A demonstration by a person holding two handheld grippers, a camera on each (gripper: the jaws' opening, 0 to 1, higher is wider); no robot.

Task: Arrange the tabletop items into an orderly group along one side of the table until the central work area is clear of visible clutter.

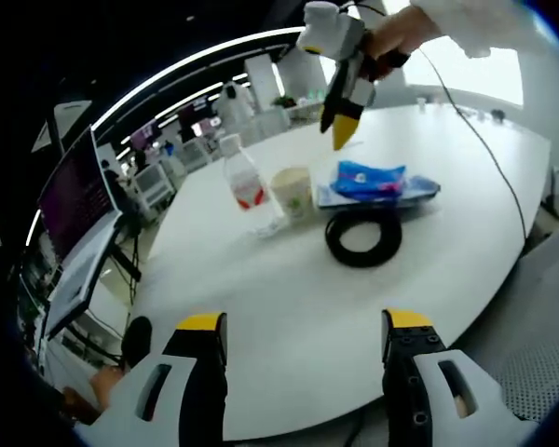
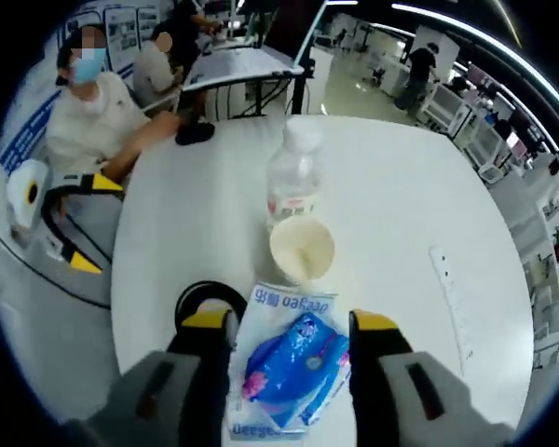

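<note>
1. Nearest in the left gripper view, the left gripper hangs over the near edge of the white round table, its yellow-tipped jaws spread wide and grasping nothing.
2. Beyond it the tabletop is bare up to a coiled black cable, which lies flat and touches the front of a white-and-blue packet.
3. On that flat packet rests a blue wipes pack; just left of it stands a cream paper cup, and left again a clear water bottle with a red label, both upright.
4. Above this cluster the right gripper points downward, held by a hand in a white sleeve; whether its jaws are parted there is hard to judge.
5. From the right gripper view, the right gripper shows its jaws released, spread to either side of the wipes pack and clear of it.
6. That view looks down into the cup, bottle behind it, cable at left, and adds a white power strip lying apart to the right.
7. Farther off, two seated people sit by the far table edge beside a slanted monitor; an open office with desks lies behind.
</note>
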